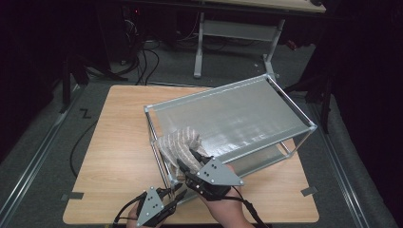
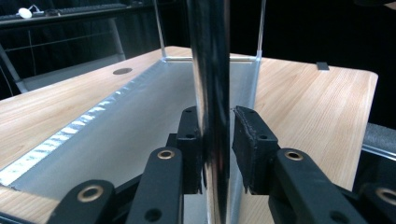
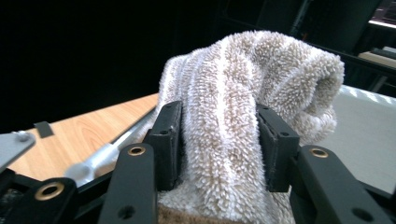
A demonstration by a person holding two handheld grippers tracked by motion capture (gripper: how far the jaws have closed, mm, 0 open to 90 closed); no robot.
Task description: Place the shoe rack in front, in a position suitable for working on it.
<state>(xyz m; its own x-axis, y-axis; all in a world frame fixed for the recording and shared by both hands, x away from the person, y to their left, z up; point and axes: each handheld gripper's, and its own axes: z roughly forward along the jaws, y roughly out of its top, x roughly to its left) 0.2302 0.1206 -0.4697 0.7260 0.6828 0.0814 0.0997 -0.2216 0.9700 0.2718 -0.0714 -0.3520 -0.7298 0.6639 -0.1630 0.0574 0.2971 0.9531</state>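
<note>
The striped towel point(image 1: 180, 142) lies draped over the near corner of the metal rack point(image 1: 237, 114) on the bench point(image 1: 119, 142). The right hand-held gripper point(image 1: 187, 159) clamps the towel. The left hand-held gripper point(image 1: 176, 192) straddles the rack's corner post point(image 2: 212, 93), one pad touching, the other just clear.

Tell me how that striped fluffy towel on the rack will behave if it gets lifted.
The towel is probably floppy: it drapes and bunches over the rack's top shelf. Its deep pile likely grips well between the right gripper pads. It looks light and shouldn't roll.
</note>
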